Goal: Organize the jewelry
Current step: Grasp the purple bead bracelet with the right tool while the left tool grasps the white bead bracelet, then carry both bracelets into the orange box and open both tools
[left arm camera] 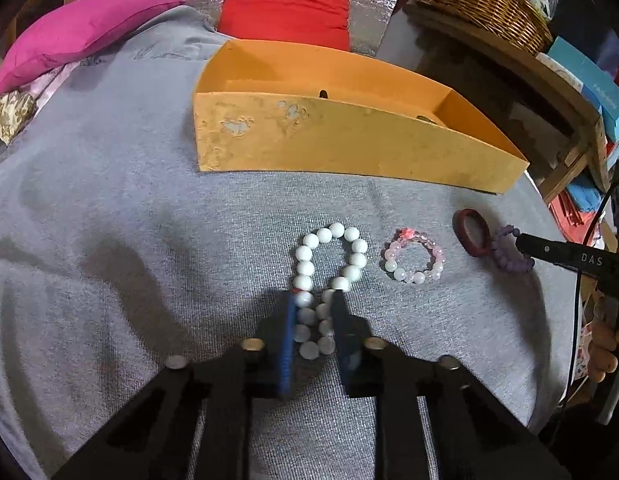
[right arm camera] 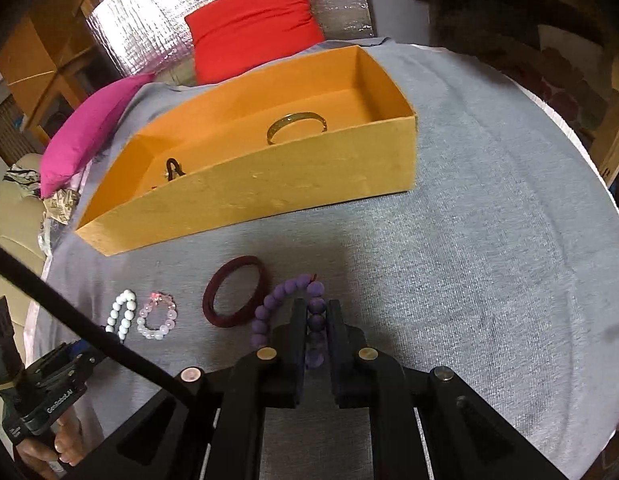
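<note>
We've got our left gripper (left arm camera: 314, 300) pinched on the white bead bracelet (left arm camera: 329, 276) on the grey cloth (left arm camera: 109, 240), while our right gripper (right arm camera: 315, 304) is clamped on the purple bead bracelet (right arm camera: 287, 296). Between them lie the pink bead bracelet (left arm camera: 415, 258) and maroon bangle (right arm camera: 235, 292). A gold bangle (right arm camera: 296, 126) sits inside the orange box (right arm camera: 309, 176).

Dim indoor light, soft shadows on cloth (left arm camera: 109, 240), fisheye-warped dark corners
</note>
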`<move>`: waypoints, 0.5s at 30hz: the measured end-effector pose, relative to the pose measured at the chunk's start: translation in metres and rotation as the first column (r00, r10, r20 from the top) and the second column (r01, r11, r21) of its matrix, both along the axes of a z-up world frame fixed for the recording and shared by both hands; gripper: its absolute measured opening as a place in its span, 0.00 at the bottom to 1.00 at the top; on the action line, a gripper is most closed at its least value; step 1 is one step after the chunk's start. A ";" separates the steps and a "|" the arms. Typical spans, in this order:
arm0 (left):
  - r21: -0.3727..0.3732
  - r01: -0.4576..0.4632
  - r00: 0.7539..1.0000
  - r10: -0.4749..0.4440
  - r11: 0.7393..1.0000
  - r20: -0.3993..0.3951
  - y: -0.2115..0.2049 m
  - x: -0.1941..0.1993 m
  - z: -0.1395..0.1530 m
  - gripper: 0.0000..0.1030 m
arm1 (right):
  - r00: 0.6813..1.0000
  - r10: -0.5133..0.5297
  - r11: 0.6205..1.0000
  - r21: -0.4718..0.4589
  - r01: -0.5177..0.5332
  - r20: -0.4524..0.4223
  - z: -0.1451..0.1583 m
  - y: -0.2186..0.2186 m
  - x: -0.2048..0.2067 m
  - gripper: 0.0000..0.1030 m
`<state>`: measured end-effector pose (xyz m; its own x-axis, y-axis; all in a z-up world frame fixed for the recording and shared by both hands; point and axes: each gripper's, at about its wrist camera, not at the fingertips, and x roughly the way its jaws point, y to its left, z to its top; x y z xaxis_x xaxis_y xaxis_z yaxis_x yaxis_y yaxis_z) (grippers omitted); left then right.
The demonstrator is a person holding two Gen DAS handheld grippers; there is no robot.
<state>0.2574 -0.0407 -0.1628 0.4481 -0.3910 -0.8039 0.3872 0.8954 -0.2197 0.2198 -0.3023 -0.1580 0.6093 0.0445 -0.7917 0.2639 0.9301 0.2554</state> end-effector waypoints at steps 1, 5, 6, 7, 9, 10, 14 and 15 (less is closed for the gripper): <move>-0.003 -0.001 1.000 0.001 1.000 0.003 0.001 0.000 0.001 0.11 | 1.000 -0.001 1.000 0.011 0.001 0.001 -0.002 -0.006 0.000 0.10; 0.007 -0.005 1.000 0.005 1.000 0.009 0.003 0.000 0.001 0.08 | 1.000 -0.018 0.999 0.032 0.018 0.007 -0.001 -0.016 -0.004 0.10; 0.005 -0.005 1.000 0.005 1.000 0.005 0.004 0.000 0.001 0.08 | 1.000 -0.022 0.999 0.036 0.021 0.008 -0.001 -0.018 -0.004 0.10; 0.007 -0.006 1.000 0.006 1.000 0.005 0.004 0.000 0.001 0.08 | 1.000 -0.024 0.999 0.042 0.023 0.009 -0.001 -0.020 -0.006 0.10; 0.009 -0.007 1.000 0.007 1.000 0.009 0.005 0.000 0.001 0.08 | 1.000 -0.028 0.998 0.059 0.028 0.009 -0.001 -0.024 -0.008 0.10; 0.011 -0.011 1.000 0.011 1.000 0.012 0.006 0.000 0.002 0.08 | 0.999 -0.032 0.997 0.063 0.032 0.008 -0.001 -0.025 -0.008 0.10; 0.019 -0.019 0.999 0.018 1.000 0.034 0.008 0.000 0.006 0.08 | 0.998 -0.050 0.996 0.073 0.048 0.025 0.002 -0.032 -0.013 0.10; 0.020 -0.020 0.999 0.019 1.000 0.038 0.009 -0.002 0.007 0.08 | 0.998 -0.053 0.996 0.074 0.051 0.028 0.003 -0.033 -0.013 0.10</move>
